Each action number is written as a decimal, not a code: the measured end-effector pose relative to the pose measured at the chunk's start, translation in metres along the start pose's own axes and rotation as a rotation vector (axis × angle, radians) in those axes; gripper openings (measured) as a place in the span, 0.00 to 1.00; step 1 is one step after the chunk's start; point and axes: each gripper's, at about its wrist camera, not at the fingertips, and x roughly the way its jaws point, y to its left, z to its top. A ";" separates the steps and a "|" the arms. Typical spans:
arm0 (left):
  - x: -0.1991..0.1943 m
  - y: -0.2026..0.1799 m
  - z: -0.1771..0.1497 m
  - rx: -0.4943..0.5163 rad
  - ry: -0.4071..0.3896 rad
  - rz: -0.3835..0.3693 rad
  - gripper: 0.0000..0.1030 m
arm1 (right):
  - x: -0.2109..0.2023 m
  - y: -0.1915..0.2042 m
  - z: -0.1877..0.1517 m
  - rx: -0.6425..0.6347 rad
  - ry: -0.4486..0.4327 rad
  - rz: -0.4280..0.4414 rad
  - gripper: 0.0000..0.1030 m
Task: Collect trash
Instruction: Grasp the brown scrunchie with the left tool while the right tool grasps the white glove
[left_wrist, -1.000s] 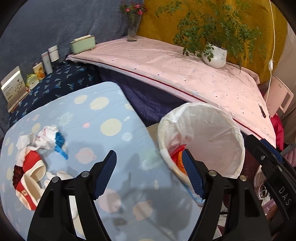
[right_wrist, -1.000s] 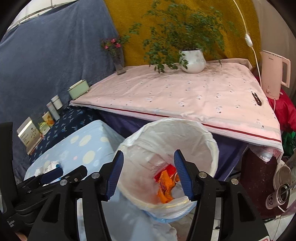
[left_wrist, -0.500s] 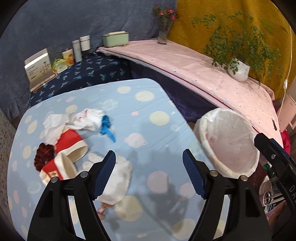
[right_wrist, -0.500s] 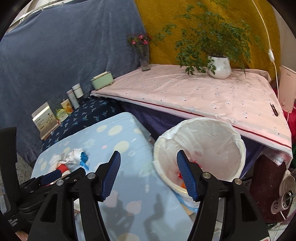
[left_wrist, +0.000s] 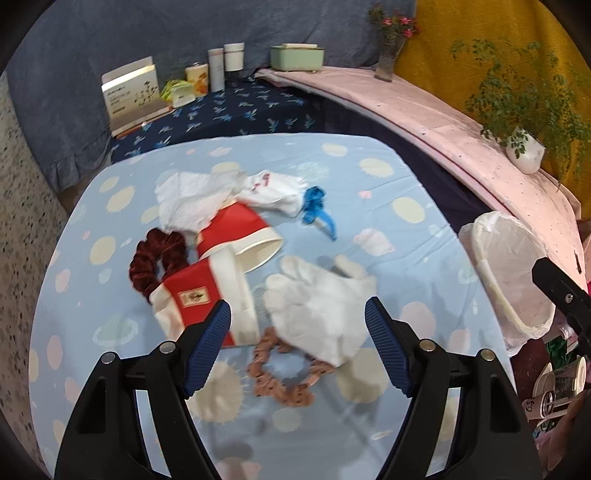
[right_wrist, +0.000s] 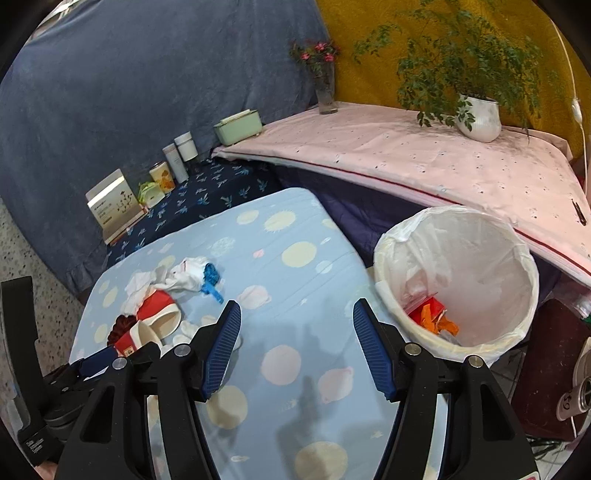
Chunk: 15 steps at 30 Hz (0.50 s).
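Observation:
On the light blue spotted table (left_wrist: 406, 177) lies a pile of litter: two red-and-white paper cups (left_wrist: 236, 236) on their sides, a crumpled white tissue (left_wrist: 192, 203), a white wrapper (left_wrist: 273, 192) and a blue scrap (left_wrist: 314, 206). A white glove (left_wrist: 317, 302), a dark red scrunchie (left_wrist: 155, 254) and a pink scrunchie (left_wrist: 280, 373) lie among them. My left gripper (left_wrist: 297, 317) hangs open just above the glove, holding nothing. My right gripper (right_wrist: 295, 314) is open and empty over bare table. The white-lined bin (right_wrist: 480, 258) to its right holds red and orange wrappers (right_wrist: 432, 317).
A dark blue shelf (right_wrist: 207, 195) behind the table carries a box, tins and bottles. The pink-covered table (right_wrist: 406, 155) holds a potted plant (right_wrist: 476, 114), a vase and a green box. Drink cans (right_wrist: 576, 398) stand on the floor right of the bin.
Both grippers swung left, away from the bin and over the table. The left one now sits above the glove and cups. The right jaws stand slightly wider.

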 end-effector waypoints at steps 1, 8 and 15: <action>0.001 0.004 -0.002 -0.007 0.005 0.003 0.69 | 0.002 0.003 -0.002 -0.003 0.007 0.002 0.60; 0.015 0.035 -0.018 -0.070 0.068 0.004 0.71 | 0.023 0.026 -0.017 -0.037 0.066 0.022 0.60; 0.034 0.043 -0.038 -0.076 0.127 0.008 0.71 | 0.051 0.046 -0.036 -0.075 0.137 0.032 0.60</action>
